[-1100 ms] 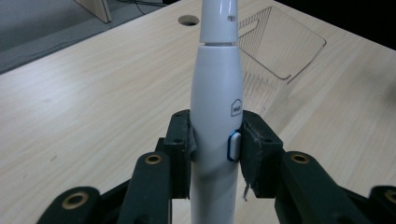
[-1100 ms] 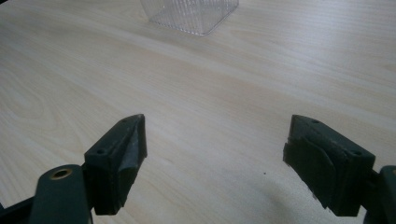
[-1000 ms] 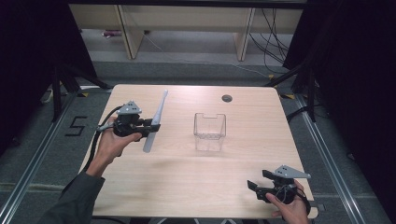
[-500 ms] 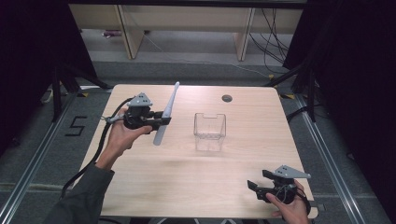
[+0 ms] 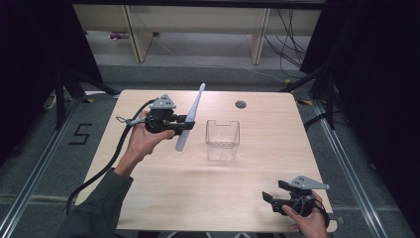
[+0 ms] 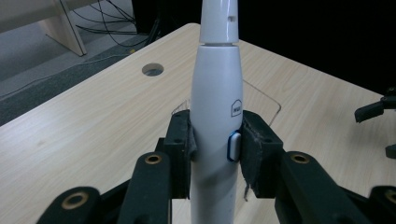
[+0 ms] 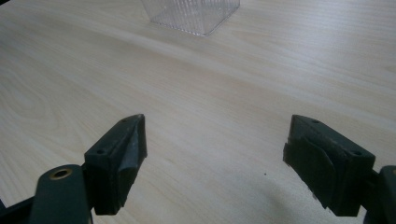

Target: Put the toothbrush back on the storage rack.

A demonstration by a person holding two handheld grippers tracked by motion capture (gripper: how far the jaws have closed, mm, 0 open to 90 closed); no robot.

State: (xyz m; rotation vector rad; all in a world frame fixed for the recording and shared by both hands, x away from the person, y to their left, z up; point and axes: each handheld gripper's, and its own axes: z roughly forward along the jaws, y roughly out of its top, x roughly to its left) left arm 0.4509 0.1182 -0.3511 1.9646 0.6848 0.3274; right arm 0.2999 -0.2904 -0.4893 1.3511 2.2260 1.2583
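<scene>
Your left claw point(image 5: 184, 124) is clenched on the white electric toothbrush handle point(image 5: 189, 117), with both pads pressed against the body on either side of its blue-rimmed button point(image 6: 233, 146). You hold that claw up off the worktop point(image 5: 163, 198), over the far left part, nearer the far edge than the near one. The toothbrush handle is tilted: its thin neck points up and toward the far edge, and its thick end hangs down toward the middle of the worktop. In the left gripper view the handle point(image 6: 215, 116) stands straight up between the two black jaws, and the thin neck runs out of the top of the view. The clear plastic box point(image 5: 223, 140) stands open-topped on the worktop near the middle, a little toward the far edge, just beside the thick end of the handle and apart from it. A small round hole point(image 5: 240, 104) sits in the worktop close to the far edge, beyond the box. Your right claw point(image 5: 276, 193) rests at the near right corner, released, with its jaws spread wide and bare wood between them. In the right gripper view the box point(image 7: 194, 13) sits well ahead of those jaws.
</scene>
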